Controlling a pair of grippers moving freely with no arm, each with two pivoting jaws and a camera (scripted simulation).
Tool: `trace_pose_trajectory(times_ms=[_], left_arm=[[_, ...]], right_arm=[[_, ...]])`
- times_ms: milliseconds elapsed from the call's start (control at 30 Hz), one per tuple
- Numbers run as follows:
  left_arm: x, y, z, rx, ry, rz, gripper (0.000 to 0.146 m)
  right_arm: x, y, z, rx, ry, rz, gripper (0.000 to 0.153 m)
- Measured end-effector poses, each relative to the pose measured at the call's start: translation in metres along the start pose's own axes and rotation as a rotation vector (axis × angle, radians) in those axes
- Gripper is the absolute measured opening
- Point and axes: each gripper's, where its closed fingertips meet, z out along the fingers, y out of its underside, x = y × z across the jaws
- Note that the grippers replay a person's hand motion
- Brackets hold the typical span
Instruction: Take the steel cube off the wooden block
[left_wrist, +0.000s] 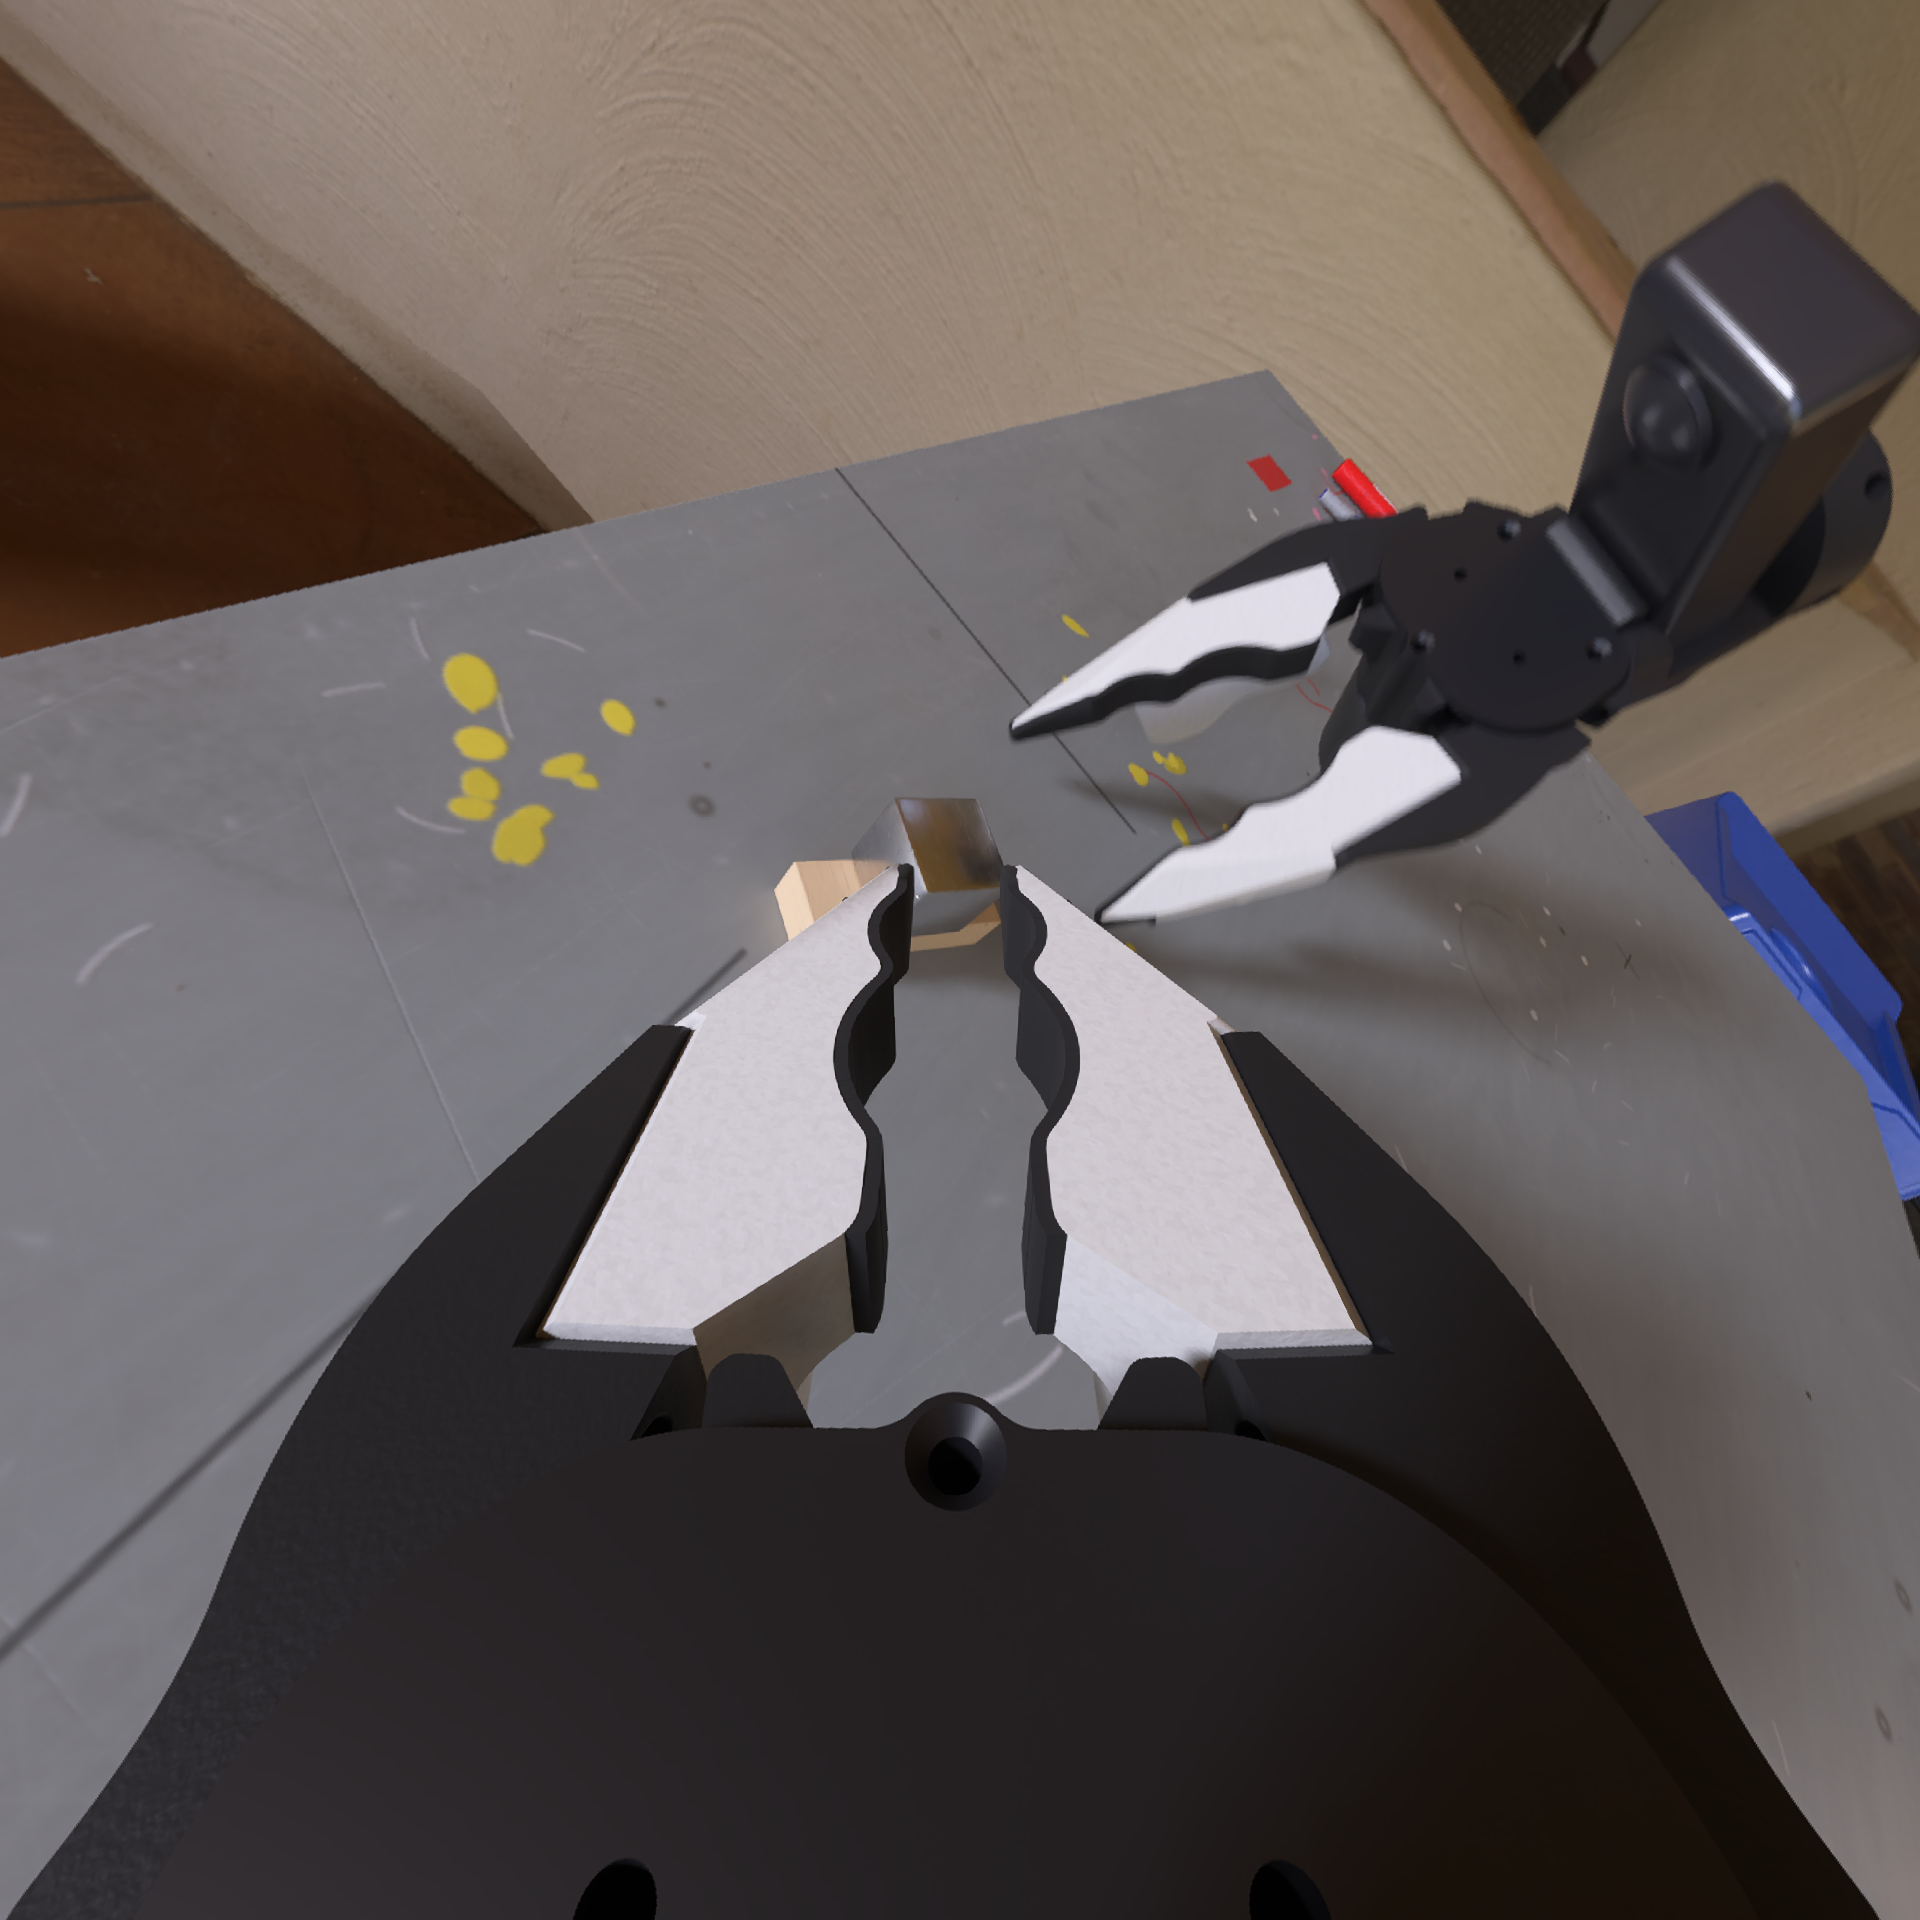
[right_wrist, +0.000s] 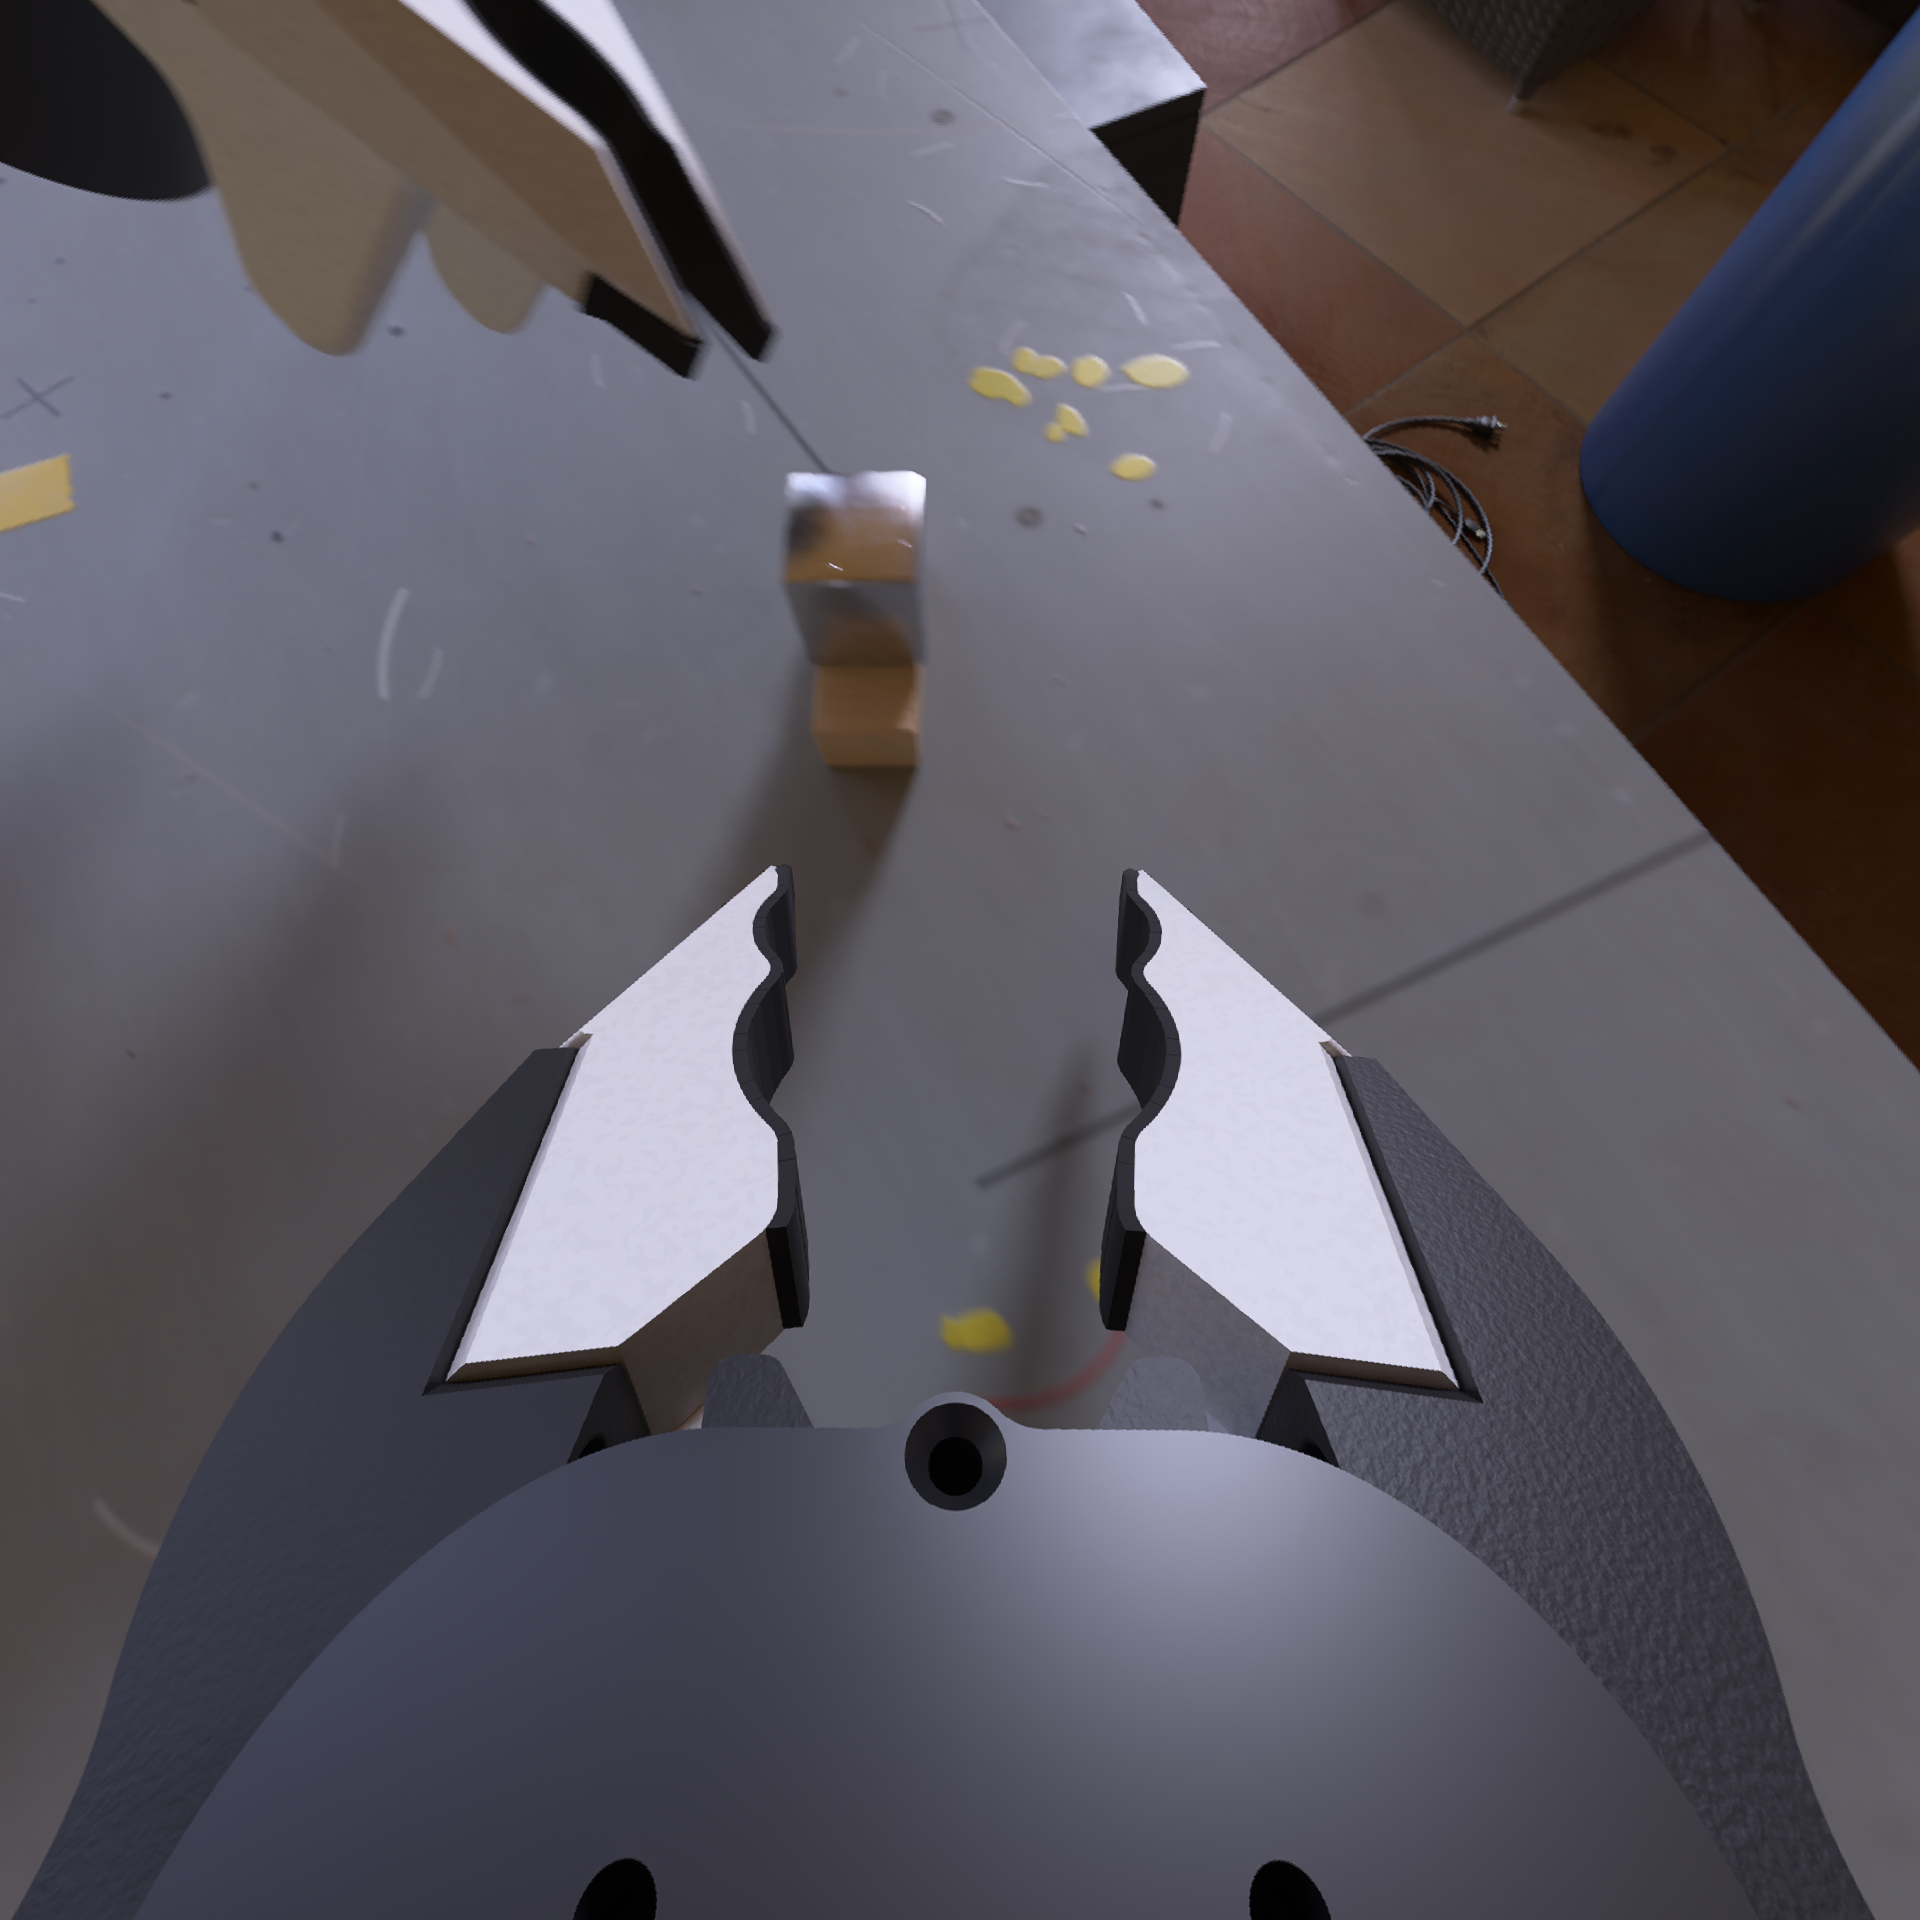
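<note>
A shiny steel cube (left_wrist: 951, 847) sits on a small wooden block (left_wrist: 805, 899) on the grey table (left_wrist: 312, 1039). My left gripper (left_wrist: 956, 883) is just short of the cube, its jaws only narrowly apart with nothing between them. In the right wrist view the cube (right_wrist: 854, 561) stands on the block (right_wrist: 868, 717), and the left gripper (right_wrist: 717, 343) hangs apart from it at the upper left. My right gripper (right_wrist: 956, 883) is wide open and empty, a short way in front of the block. It also shows in the left wrist view (left_wrist: 1060, 821), to the right of the cube.
Yellow paint spots (left_wrist: 499, 758) mark the table left of the block. A blue bin (left_wrist: 1787, 966) sits at the table's right edge and a red item (left_wrist: 1361, 488) at the far corner. On the floor are a blue cylinder (right_wrist: 1766, 364) and cables (right_wrist: 1444, 488).
</note>
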Motion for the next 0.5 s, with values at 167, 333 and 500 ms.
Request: trace_pose_trajectory(times_ms=[167,333,500], left_arm=[[0.001,-0.008,0.003,0.037,0.021,-0.029,0.017],[0.001,-0.015,0.001,0.090,0.061,-0.088,0.017],[0.004,-0.018,-0.004,0.119,0.094,-0.111,0.017]], right_arm=[[-0.019,-0.013,0.027,-0.027,0.128,-0.101,0.056],[-0.030,-0.026,0.047,0.004,0.049,-0.064,0.058],[-0.019,-0.031,0.052,0.009,0.095,-0.071,0.071]])
